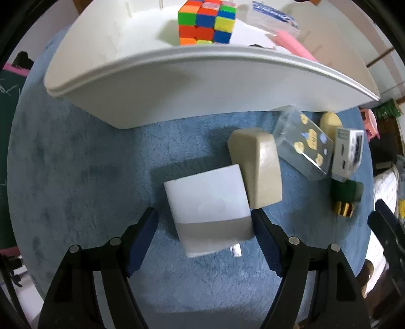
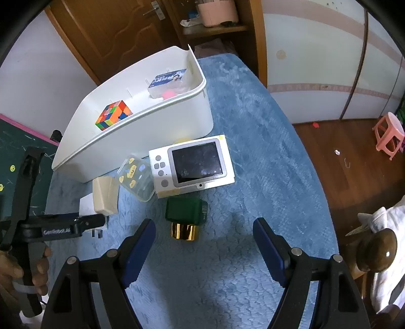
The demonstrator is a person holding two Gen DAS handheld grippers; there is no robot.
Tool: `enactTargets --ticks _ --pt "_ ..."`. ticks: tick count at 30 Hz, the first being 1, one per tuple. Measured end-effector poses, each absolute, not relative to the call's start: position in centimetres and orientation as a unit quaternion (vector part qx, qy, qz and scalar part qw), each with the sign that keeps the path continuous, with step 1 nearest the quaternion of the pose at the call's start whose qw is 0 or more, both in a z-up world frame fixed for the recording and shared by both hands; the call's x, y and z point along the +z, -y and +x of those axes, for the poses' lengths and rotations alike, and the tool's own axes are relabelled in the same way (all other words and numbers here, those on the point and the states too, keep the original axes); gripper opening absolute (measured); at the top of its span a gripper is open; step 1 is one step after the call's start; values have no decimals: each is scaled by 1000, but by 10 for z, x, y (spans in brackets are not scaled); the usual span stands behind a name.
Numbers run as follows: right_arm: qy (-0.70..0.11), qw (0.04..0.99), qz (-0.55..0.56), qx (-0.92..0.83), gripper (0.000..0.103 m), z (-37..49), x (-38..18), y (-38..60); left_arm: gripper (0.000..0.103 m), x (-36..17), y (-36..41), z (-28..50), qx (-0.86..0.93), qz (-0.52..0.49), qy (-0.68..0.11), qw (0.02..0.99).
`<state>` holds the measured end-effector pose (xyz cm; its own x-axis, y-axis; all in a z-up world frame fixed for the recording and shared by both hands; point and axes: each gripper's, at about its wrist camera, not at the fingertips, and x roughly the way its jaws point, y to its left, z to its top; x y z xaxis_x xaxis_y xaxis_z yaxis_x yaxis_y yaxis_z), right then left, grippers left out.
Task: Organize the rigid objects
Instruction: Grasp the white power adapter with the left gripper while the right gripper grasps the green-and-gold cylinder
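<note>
A white bin [image 1: 157, 96] [image 2: 157, 131] on the blue mat holds a colour cube [image 1: 206, 21] [image 2: 114, 115], a clear box [image 1: 273, 15] and a pink thing [image 1: 293, 44]. My left gripper [image 1: 205, 222] is open around a white charger block [image 1: 207, 200], whose side touches the right finger. A beige block [image 1: 258, 167] [image 2: 105, 194] leans against it. Beside lie a clear stickered box [image 1: 303, 141] [image 2: 136, 177], a white toy camera [image 1: 348, 151] [image 2: 192, 164] and a green-and-gold bottle [image 1: 345, 194] [image 2: 186, 215]. My right gripper [image 2: 202, 235] is open and empty, just short of the bottle.
The blue mat [image 2: 265, 151] covers a table whose edge falls off at the right to a wooden floor with a pink stool [image 2: 389, 131]. A green chalkboard [image 2: 15, 151] stands at the left. A person's hand [image 2: 15, 273] holds the left gripper.
</note>
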<state>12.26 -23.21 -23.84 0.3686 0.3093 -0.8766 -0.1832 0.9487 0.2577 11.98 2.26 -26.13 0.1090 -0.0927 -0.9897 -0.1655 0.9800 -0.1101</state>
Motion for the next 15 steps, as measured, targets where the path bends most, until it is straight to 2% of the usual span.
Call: enactTargets --ticks 7,9,11,15 --pt "-543 825 60 146 80 128 -243 231 78 -268 -19 123 44 -81 -664 742" --pt "-542 825 62 145 80 132 -244 231 76 -268 -15 125 49 -72 -661 746" --pt "-541 825 63 147 80 138 -245 230 65 -264 -10 128 43 -69 -656 751" --pt "-541 825 61 155 80 149 -249 224 63 -262 -8 122 39 -61 -653 754"
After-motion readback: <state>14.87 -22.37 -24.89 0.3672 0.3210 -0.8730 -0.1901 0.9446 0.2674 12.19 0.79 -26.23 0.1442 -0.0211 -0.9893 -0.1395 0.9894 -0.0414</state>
